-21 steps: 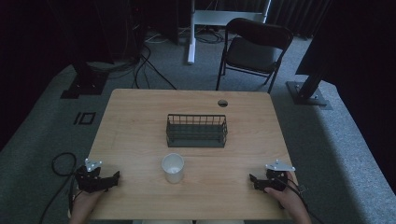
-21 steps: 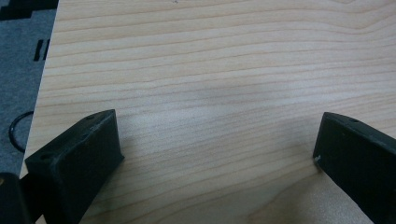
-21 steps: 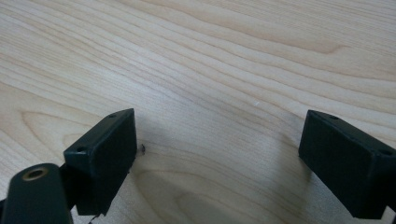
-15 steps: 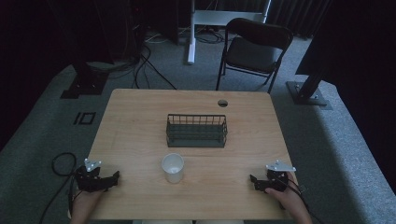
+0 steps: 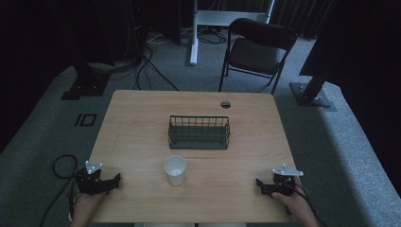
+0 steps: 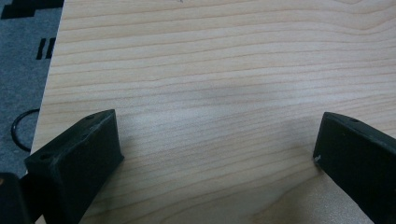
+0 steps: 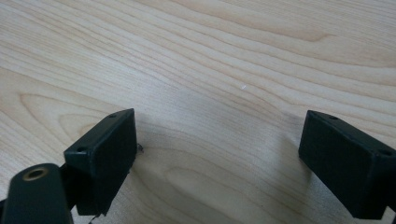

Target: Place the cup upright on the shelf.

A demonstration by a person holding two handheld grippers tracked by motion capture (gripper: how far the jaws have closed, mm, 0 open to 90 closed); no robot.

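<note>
Both grippers rest at the near edge of the wooden table, nothing held: left gripper at abt 8 o'clock from table centre, right gripper at abt 4 o'clock. In the left gripper view the jaws stand wide apart w/ bare wood grain between them; same in the right gripper view, jaws spread wide, empty. The thing nearest both is the white paper cup, upright, mouth up, standing at abt 6 o'clock from the black wire basket, apart from it, w/ a strip of bare table between. Cup sits between the two grippers, somewhat nearer the left one. Judging by the layout, the step in hand looks like reaching for the cup, prob. to set it in the basket. To do it well: go w/ one gripper only, left seems the shorter path, heading toward 3 o'clock from where it lies. Keep the jaws wide on approach, come in level at mid-height of the cup wall, not at the rim, since thin paper will likely buckle or tip if pinched high. Close gently, just enough to hold; a hard squeeze could crush it. Can't tell if the cup holds anything, so keep it upright and lift slowly. Keep the other gripper parked clear, so its cable doesn't sweep the cup.
</note>
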